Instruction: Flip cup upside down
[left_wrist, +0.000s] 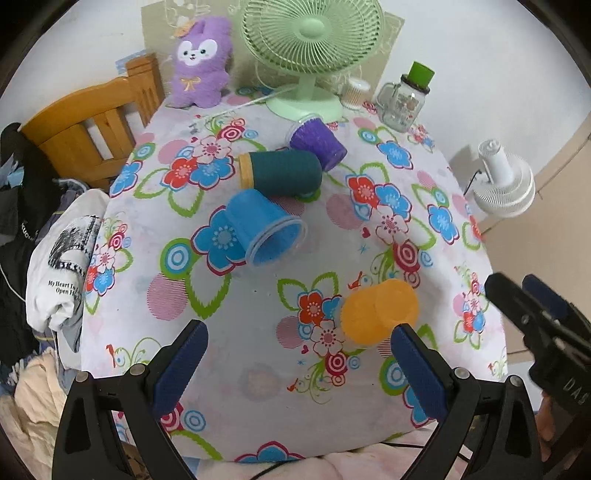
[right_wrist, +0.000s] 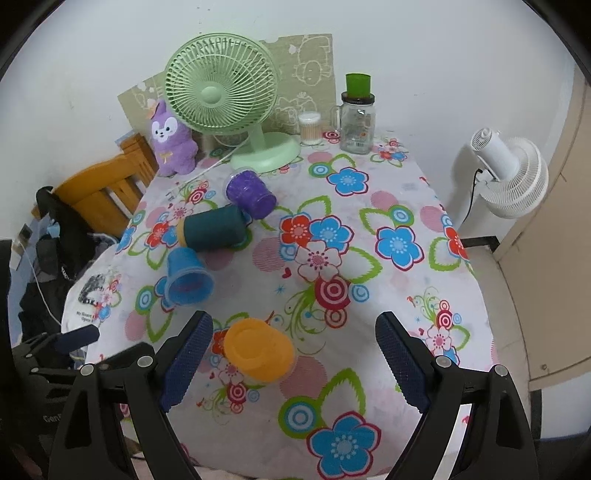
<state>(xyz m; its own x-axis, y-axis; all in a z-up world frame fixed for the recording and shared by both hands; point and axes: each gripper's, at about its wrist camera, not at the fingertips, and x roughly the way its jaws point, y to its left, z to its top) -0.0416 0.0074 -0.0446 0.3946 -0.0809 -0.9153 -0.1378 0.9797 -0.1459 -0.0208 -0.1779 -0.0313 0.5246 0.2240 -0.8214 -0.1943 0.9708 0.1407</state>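
Four cups sit on the flowered tablecloth. An orange cup (left_wrist: 380, 314) (right_wrist: 258, 349) stands upside down near the front. A blue cup (left_wrist: 266, 232) (right_wrist: 186, 278), a dark teal cup (left_wrist: 280, 173) (right_wrist: 212, 229) and a purple cup (left_wrist: 317, 140) (right_wrist: 249, 192) lie on their sides further back. My left gripper (left_wrist: 299, 362) is open and empty, just in front of the orange cup. My right gripper (right_wrist: 295, 354) is open and empty, with the orange cup between its fingers' line, near the left finger (right_wrist: 188, 358). The right gripper also shows in the left wrist view (left_wrist: 532, 306).
A green desk fan (right_wrist: 221, 99), a purple plush rabbit (right_wrist: 171, 142), a glass jar with a green lid (right_wrist: 356, 118) and a small tub (right_wrist: 309, 127) stand at the table's back. A wooden chair (left_wrist: 92, 122) and clothes are left; a white fan (right_wrist: 506, 173) is right.
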